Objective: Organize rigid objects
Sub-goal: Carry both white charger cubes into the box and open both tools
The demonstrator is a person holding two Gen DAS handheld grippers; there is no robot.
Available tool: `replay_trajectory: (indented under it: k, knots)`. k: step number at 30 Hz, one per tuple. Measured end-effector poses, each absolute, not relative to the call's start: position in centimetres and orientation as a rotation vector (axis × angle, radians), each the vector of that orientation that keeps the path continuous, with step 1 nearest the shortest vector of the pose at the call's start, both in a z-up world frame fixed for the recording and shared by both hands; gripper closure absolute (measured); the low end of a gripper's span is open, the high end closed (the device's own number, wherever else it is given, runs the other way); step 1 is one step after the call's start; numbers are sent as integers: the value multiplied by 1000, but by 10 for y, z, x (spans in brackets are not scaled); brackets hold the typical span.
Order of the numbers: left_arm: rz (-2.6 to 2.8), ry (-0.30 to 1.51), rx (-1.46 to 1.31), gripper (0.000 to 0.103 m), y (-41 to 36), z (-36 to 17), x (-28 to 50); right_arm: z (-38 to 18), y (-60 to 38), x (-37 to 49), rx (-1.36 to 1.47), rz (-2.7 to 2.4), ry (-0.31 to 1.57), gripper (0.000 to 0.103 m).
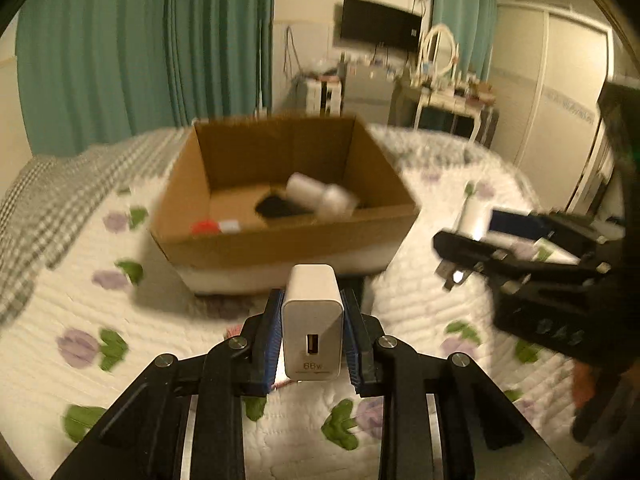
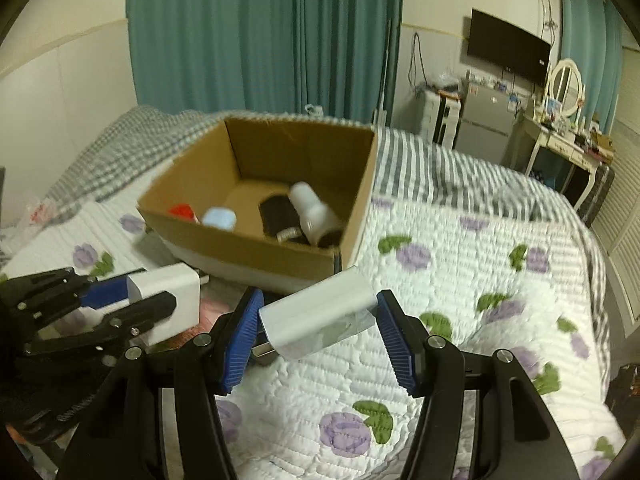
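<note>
While quilted floral bedspread (image 2: 460, 280) lies under both my tongs, open brown cardboard box (image 1: 280, 240) sits ahead; left tongs (image 1: 312, 336) clamp white 68W charger block (image 1: 313, 320); right tongs (image 2: 316, 332) grip white rectangular adapter (image 2: 320, 320).

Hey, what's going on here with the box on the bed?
A person is tidying small items into an open cardboard box that sits on a floral quilt. The left tongs are clamped on a white USB charger, held just short of the box. The right tongs hold a white plug adapter crosswise between the blue pads, also near the box. Inside already lie a white bottle, a black item and a red-capped thing.
</note>
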State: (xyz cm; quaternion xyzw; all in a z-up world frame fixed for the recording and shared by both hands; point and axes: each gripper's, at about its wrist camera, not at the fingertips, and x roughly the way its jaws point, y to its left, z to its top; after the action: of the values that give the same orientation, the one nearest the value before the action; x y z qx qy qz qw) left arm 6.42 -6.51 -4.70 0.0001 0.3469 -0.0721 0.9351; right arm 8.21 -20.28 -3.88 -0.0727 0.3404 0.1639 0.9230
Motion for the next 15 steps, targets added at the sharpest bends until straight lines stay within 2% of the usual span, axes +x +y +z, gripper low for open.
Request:
replay_trajectory:
  k: [9,15]
  knots:
    - [-103,577,11,76,-38,24,101,15,-187,107,-179,366,591,45]
    - [-84,584,7,75,-21,18,165,17,-168,148,-199,389,563,45]
